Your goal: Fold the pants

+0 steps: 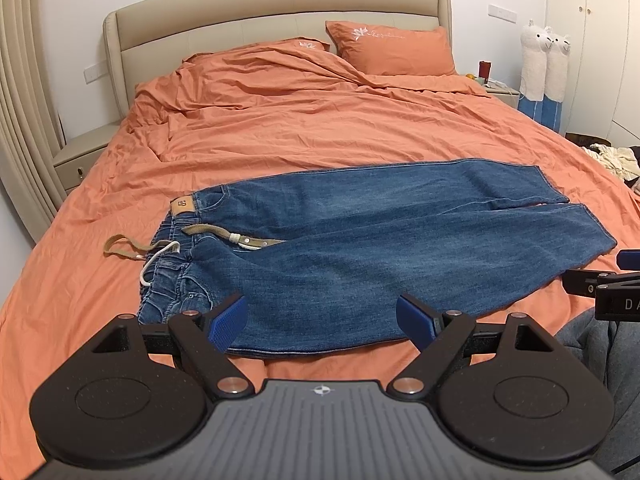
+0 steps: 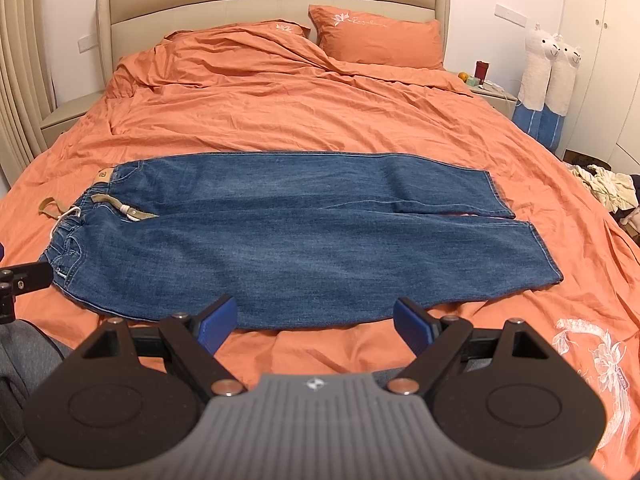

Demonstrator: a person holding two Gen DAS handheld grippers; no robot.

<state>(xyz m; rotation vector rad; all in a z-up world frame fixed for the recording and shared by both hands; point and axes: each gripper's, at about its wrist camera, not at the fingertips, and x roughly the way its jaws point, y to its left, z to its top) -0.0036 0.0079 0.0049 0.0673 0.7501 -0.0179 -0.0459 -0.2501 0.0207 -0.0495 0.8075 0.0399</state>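
Blue jeans (image 1: pixel 360 240) lie flat across the orange bed, waistband to the left, both legs stretched to the right with a narrow gap near the hems; they also show in the right wrist view (image 2: pixel 300 232). A khaki belt (image 1: pixel 132 246) with a white cord trails off the waistband. My left gripper (image 1: pixel 322 322) is open and empty, just above the near edge of the jeans by the waist. My right gripper (image 2: pixel 314 320) is open and empty at the near edge of the jeans' middle. The right gripper's side shows at the right edge of the left wrist view (image 1: pixel 600 284).
The bed (image 1: pixel 280 120) has a rumpled orange duvet, two orange pillows (image 1: pixel 392 48) and a beige headboard. Nightstands flank it. Two plush alpacas (image 2: pixel 552 64) lean on the right wall. A clothes pile (image 2: pixel 604 188) lies on the right. Grey fabric (image 1: pixel 600 352) is near me.
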